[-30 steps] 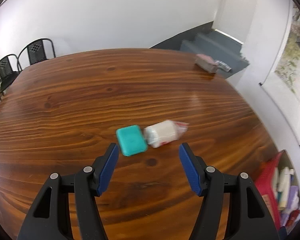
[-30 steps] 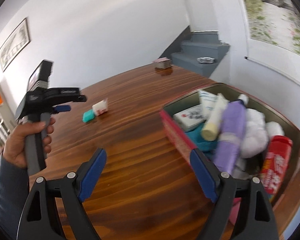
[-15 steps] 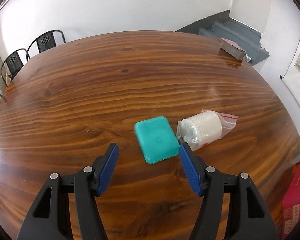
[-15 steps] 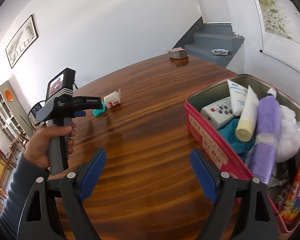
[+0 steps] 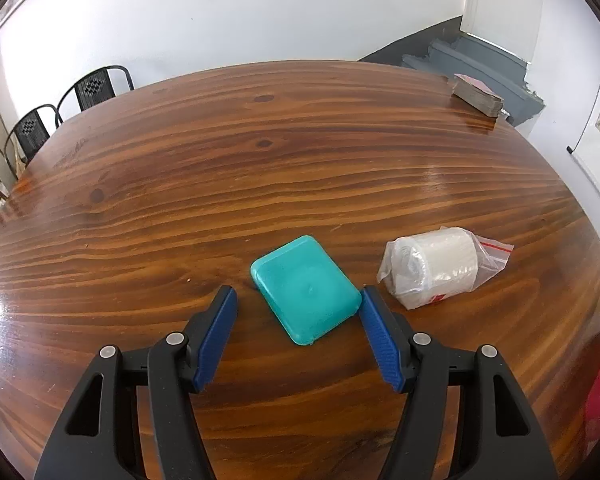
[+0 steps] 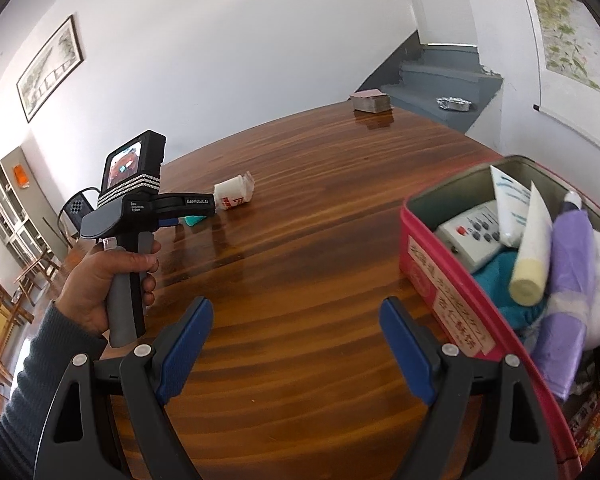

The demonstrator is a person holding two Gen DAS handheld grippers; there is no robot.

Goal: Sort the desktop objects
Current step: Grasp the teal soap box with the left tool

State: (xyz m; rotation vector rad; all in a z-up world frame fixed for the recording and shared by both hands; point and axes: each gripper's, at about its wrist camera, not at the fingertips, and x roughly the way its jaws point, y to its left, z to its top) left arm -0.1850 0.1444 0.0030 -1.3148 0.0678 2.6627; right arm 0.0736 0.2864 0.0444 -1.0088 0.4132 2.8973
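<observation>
The teal case [image 5: 306, 290] lies flat on the wooden table [image 5: 260, 160], between the blue pads of your left gripper [image 5: 298, 300], whose jaws stand open around it; the right pad's tip is just beside the case's corner, though contact cannot be told. At the case's 3 o'clock, apart from it, a white roll in a clear zip bag [image 5: 436, 270] rests on its side. Far off at 1 o'clock, a stack of cards [image 5: 478, 94] sits at the table's edge.

From your right wrist, your left hand [image 6: 104, 284] grips the other tool's handle at 9 o'clock. Your right gripper [image 6: 296, 320] hangs wide open over bare wood, holding nothing. At its 3 o'clock stands the red box [image 6: 440, 276], filled with a remote [image 6: 470, 236], tubes [image 6: 532, 252] and a purple umbrella [image 6: 568, 276].
</observation>
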